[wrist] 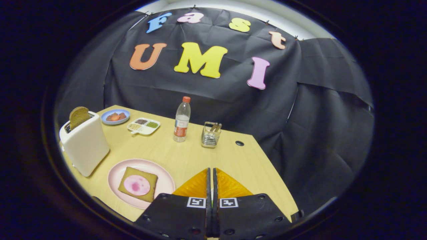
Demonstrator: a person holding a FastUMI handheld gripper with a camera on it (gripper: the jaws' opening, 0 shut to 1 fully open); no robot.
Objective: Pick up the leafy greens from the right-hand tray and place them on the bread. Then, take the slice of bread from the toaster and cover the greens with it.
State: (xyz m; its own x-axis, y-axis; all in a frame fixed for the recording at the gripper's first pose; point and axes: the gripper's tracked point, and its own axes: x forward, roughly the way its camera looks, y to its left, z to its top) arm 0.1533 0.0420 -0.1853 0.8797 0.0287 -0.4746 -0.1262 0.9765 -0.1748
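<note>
My gripper [210, 170] is shut, its two fingers pressed together with nothing seen between them. Directly under and ahead of the fingers lies an orange tray [195, 187], its middle covered by them. To the left of the fingers a pink plate [115, 173] holds a slice of bread [152, 180] topped with a round pink slice of meat [136, 185]. Further left stands a white toaster [85, 143] with a brown bread slice [78, 116] sticking up out of its slot.
Beyond the fingers stand a water bottle [181, 120] and a wire holder [210, 135] on the wooden table [186, 153]. A blue dish of food [115, 117] and a white divided tray [143, 126] sit at the far left. The table's right edge runs close by.
</note>
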